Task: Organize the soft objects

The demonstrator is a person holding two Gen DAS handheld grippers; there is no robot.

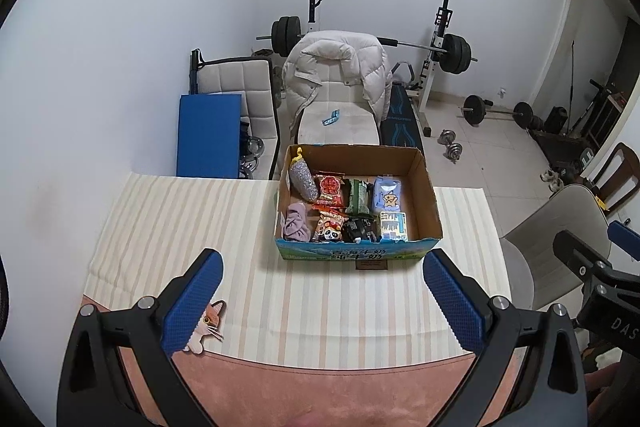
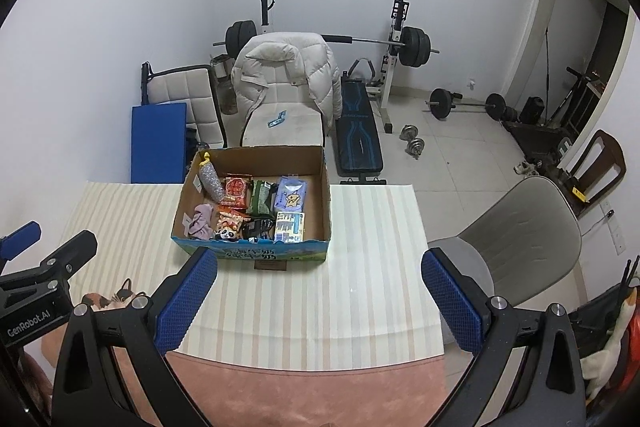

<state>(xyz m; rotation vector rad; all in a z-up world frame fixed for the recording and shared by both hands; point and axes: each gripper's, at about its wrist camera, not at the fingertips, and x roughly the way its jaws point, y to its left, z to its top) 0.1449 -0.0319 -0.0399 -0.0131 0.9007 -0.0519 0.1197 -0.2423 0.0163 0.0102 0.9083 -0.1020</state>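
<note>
A cardboard box (image 1: pixel 426 187) stands at the far edge of the striped table; it also shows in the right wrist view (image 2: pixel 326 203). Inside lie several soft items in two rows: a silver scrubber (image 1: pixel 303 175), a purple cloth (image 1: pixel 296 222), red snack packs (image 1: pixel 331 190), a green pack (image 1: pixel 357 195), a blue tissue pack (image 1: pixel 386 195) and a small blue-white pack (image 1: pixel 393 226). My left gripper (image 1: pixel 324 291) is open and empty above the table, short of the box. My right gripper (image 2: pixel 320 291) is open and empty, also short of the box.
A striped cloth (image 1: pixel 320 299) covers the table over a pink mat (image 1: pixel 320 387). A cat-shaped piece (image 1: pixel 208 323) lies at the left. A chair with a white jacket (image 1: pixel 336 67) stands behind the box. A grey chair (image 2: pixel 520 235) stands right. Gym weights fill the back.
</note>
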